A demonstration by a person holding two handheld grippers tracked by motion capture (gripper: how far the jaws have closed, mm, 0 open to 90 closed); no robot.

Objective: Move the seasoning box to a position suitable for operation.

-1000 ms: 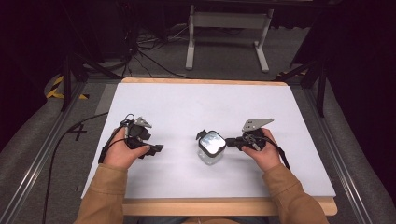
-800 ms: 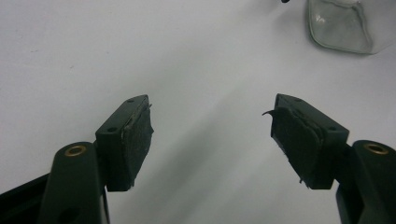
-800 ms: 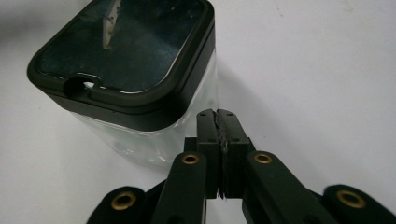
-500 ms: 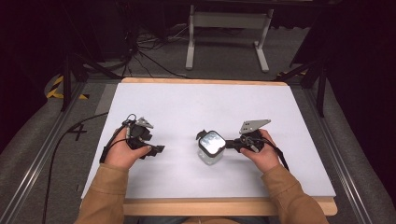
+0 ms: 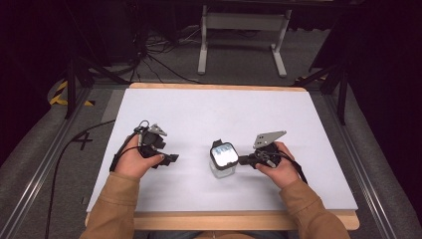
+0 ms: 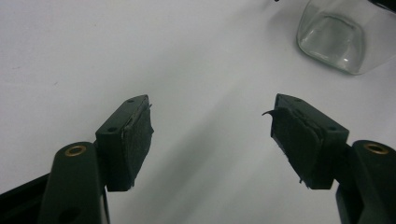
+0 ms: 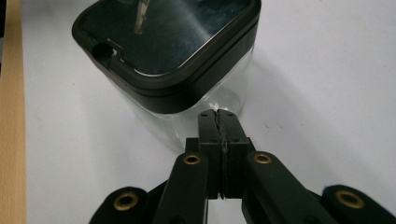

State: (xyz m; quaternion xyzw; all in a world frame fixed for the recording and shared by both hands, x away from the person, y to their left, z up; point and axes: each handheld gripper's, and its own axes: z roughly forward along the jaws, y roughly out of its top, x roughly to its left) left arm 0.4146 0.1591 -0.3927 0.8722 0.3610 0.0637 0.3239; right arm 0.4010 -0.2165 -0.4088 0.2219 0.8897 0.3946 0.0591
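Glass jar (image 5: 222, 160) near table (image 5: 209, 114) front edge, black lid (image 7: 163, 37) still on. Right gripper (image 7: 219, 116) jaws closed empty, tips at jar wall; left gripper (image 6: 210, 126) jaws open, idle. Opening not started, likely.

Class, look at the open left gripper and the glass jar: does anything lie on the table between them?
Nothing visible does. Bare white table separates the left gripper from the glass jar; the shut right gripper is on the jar's far side.

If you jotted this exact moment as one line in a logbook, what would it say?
left gripper: open, over bare table | right gripper: shut, tips at glass jar | jar: upright, black lid on
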